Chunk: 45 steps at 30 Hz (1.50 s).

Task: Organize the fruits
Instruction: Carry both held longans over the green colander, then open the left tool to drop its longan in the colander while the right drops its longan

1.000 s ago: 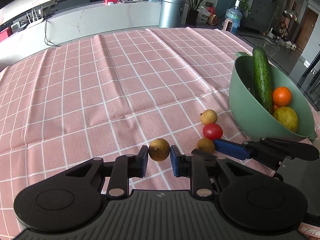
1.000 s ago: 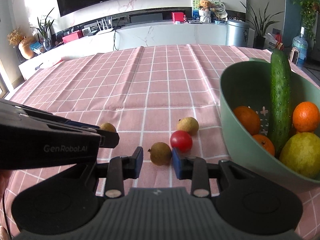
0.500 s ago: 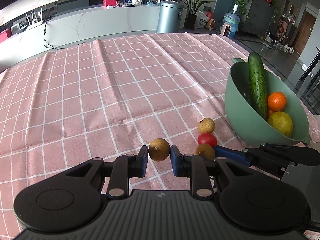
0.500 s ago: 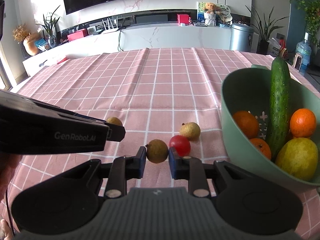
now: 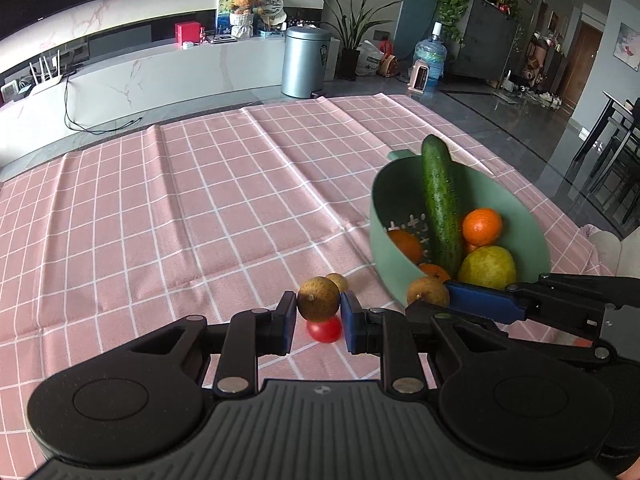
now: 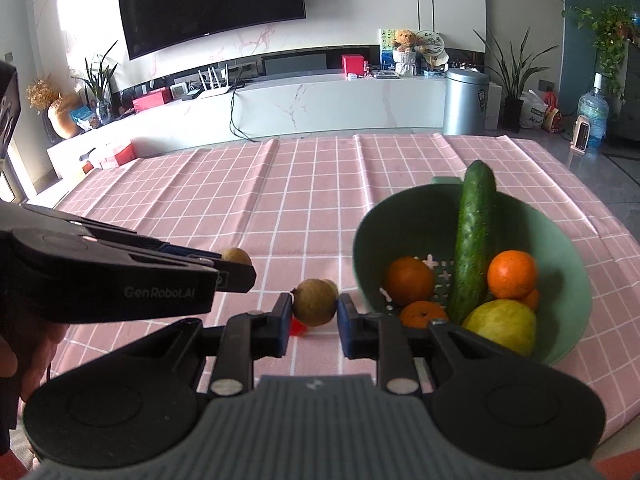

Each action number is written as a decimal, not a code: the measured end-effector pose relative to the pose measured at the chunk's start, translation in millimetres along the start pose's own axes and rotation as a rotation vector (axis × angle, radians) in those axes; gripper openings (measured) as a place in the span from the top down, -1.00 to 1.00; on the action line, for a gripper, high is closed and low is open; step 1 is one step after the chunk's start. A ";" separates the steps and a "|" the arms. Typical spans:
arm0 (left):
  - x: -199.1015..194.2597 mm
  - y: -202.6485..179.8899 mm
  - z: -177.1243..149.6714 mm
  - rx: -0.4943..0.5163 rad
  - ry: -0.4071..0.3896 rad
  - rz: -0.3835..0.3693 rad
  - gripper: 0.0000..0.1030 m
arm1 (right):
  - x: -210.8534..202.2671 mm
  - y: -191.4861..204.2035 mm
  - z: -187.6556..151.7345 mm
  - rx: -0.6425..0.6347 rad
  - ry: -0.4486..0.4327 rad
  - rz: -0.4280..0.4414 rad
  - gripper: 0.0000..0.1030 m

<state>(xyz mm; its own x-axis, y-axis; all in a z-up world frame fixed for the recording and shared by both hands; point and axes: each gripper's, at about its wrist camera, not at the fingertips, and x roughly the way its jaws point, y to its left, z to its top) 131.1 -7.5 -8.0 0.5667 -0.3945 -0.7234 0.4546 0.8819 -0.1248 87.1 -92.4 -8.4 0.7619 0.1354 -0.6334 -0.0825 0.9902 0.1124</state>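
Observation:
My left gripper (image 5: 319, 312) is shut on a small brown longan (image 5: 318, 299), held above the pink checked cloth. My right gripper (image 6: 313, 313) is shut on another brown longan (image 6: 314, 302), also lifted; that fruit also shows in the left wrist view (image 5: 427, 291). A red cherry tomato (image 5: 325, 329) and a third longan (image 5: 337, 280) lie on the cloth below. The green bowl (image 6: 568, 256) to the right holds a cucumber (image 6: 474, 236), oranges (image 6: 512, 274) and a yellow-green pear (image 6: 502, 322). The left gripper (image 6: 236, 270) shows in the right wrist view, at left.
The table under the pink checked cloth (image 5: 180, 200) ends just right of the bowl (image 5: 532, 232). A white counter, a metal bin (image 5: 305, 62) and plants stand beyond the far table edge.
Both grippers have risen off the cloth with their longans and moved toward the bowl. The tomato and third longan stay on the cloth.

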 end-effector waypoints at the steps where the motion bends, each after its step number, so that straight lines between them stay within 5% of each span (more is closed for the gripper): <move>1: 0.4 -5.4 2.6 0.005 -0.002 -0.003 0.49 | -4.7 -4.7 1.5 0.000 -0.005 -0.005 0.62; 7: 5.9 -44.6 21.7 0.087 0.000 -0.018 0.49 | -25.5 -36.8 9.5 0.014 -0.018 -0.044 0.62; 19: 41.1 -93.0 45.9 0.195 0.142 -0.043 0.49 | -16.6 -85.9 18.3 0.061 0.122 -0.038 0.62; 30: 71.4 -104.8 50.5 0.281 0.299 -0.033 0.49 | -0.8 -98.4 17.8 0.105 0.213 0.023 0.62; 45: 90.7 -104.4 48.5 0.270 0.372 0.001 0.44 | 8.4 -106.5 11.5 0.127 0.253 0.038 0.62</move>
<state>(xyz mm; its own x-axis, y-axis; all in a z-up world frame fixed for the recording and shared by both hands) 168.4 -147.9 -27.6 0.3049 -0.2306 -0.9240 0.6450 0.7639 0.0221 109.6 -197.2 -16.9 0.5736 0.1925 -0.7962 -0.0145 0.9742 0.2250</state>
